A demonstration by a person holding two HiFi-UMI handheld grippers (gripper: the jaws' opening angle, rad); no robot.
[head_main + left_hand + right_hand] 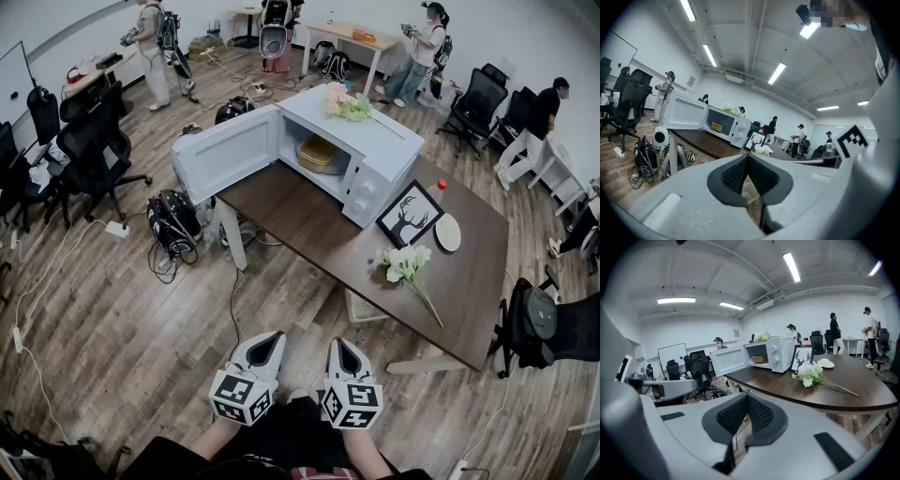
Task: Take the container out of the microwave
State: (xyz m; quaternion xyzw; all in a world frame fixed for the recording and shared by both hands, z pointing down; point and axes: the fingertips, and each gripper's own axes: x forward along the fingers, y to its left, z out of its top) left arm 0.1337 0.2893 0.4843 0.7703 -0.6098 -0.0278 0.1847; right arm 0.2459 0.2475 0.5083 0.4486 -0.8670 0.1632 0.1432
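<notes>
Two grippers sit low in your head view, close to your body and well short of the table: your left gripper (277,336) and your right gripper (337,343), side by side, both aimed toward the dark brown wooden table (300,217). In each gripper view the black ribbed pads (735,176) meet at the tip with nothing between them, so both grippers are closed and empty.

The boxy white microwave (384,141) stands at the far end of that table, with its door (225,155) swung wide to the left. Inside the open cavity, on its floor, rests the round tan container (317,153). From this far off you cannot make out its material, though it may be woven.

A bunch of pale flowers (347,106) lies on top of the microwave. A black-framed deer picture (410,214) leans against its right side, with a round white plate (448,232) just beside the frame. Nearer you, a white-flowered sprig (408,265) lies flat on the tabletop.
</notes>
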